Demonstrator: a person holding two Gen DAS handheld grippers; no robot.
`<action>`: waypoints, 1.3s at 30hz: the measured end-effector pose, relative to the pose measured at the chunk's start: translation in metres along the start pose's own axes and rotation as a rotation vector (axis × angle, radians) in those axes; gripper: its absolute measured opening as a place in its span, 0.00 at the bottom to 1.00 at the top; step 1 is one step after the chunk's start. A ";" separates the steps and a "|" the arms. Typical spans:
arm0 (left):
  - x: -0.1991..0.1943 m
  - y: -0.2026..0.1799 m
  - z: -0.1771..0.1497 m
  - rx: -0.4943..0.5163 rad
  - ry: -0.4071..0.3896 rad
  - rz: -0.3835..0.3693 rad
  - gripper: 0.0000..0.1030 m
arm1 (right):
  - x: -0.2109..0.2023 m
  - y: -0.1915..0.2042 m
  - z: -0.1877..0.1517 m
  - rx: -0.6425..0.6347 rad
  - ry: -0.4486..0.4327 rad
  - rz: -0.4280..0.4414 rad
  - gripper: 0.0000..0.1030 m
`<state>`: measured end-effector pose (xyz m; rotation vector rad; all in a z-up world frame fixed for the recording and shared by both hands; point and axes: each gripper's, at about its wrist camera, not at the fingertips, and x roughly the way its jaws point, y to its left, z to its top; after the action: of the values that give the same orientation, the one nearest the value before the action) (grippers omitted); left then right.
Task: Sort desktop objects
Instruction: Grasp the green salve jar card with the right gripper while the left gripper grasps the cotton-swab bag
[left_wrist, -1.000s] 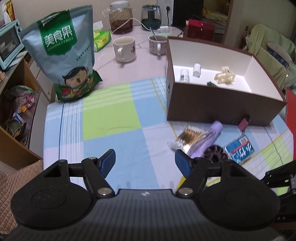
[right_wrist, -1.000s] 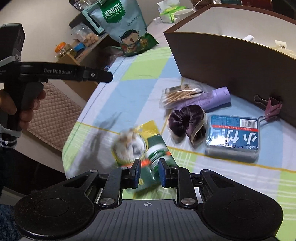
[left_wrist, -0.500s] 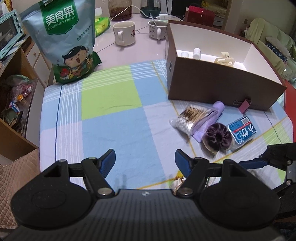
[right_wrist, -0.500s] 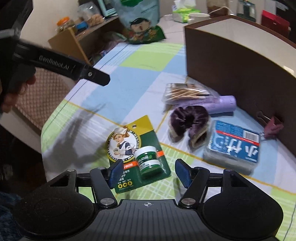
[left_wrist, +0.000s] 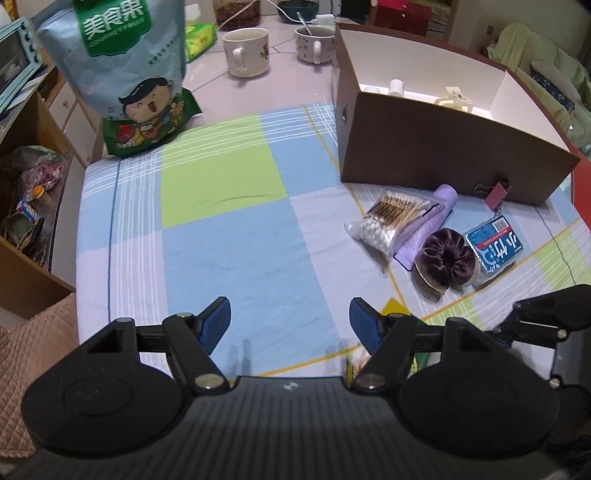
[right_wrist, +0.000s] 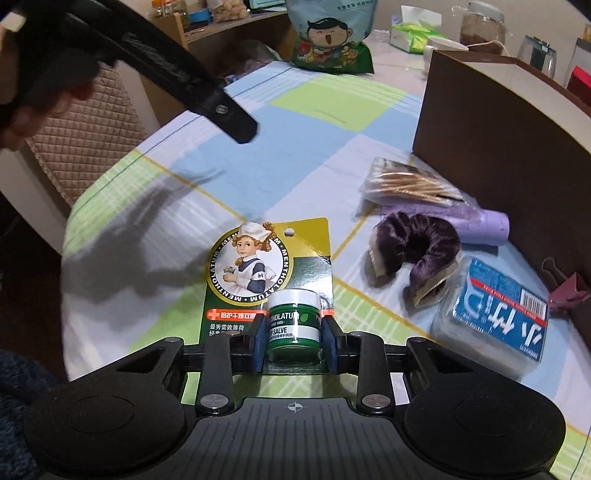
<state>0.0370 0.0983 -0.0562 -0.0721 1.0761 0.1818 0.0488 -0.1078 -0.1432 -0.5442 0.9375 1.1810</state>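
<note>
A: Right gripper (right_wrist: 294, 341) is clamped on the salve jar (right_wrist: 294, 325) of the blister card (right_wrist: 267, 280), low on the checked cloth (right_wrist: 258, 166). Left gripper (left_wrist: 290, 319) is wide, holding nothing.

B: Lift straight; keep the card level, clear the scrunchie (right_wrist: 417, 247), then head for the brown box (right_wrist: 498, 147).

I am working in a home, at a dining surface (left_wrist: 258, 96) under a checked cloth (left_wrist: 229, 236). Evidence: 2 mugs (left_wrist: 246, 51), a snack bag (left_wrist: 129, 70), a tissue pack (left_wrist: 199, 35), glass jars (right_wrist: 480, 27), a toaster oven (left_wrist: 16, 62), a cluttered wooden shelf (left_wrist: 26, 206) and a cushioned sofa (left_wrist: 546, 74).
</note>
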 end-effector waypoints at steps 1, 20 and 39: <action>0.003 -0.002 0.001 0.012 0.002 -0.003 0.66 | -0.004 -0.001 -0.001 0.010 -0.002 0.005 0.29; 0.086 -0.071 0.067 0.460 0.006 -0.243 0.61 | -0.085 -0.059 -0.026 0.295 -0.075 -0.024 0.30; 0.119 -0.050 0.071 0.434 0.113 -0.269 0.21 | -0.111 -0.087 -0.040 0.410 -0.103 -0.050 0.30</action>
<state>0.1628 0.0729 -0.1289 0.1649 1.1861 -0.3029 0.1081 -0.2256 -0.0800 -0.1745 1.0368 0.9282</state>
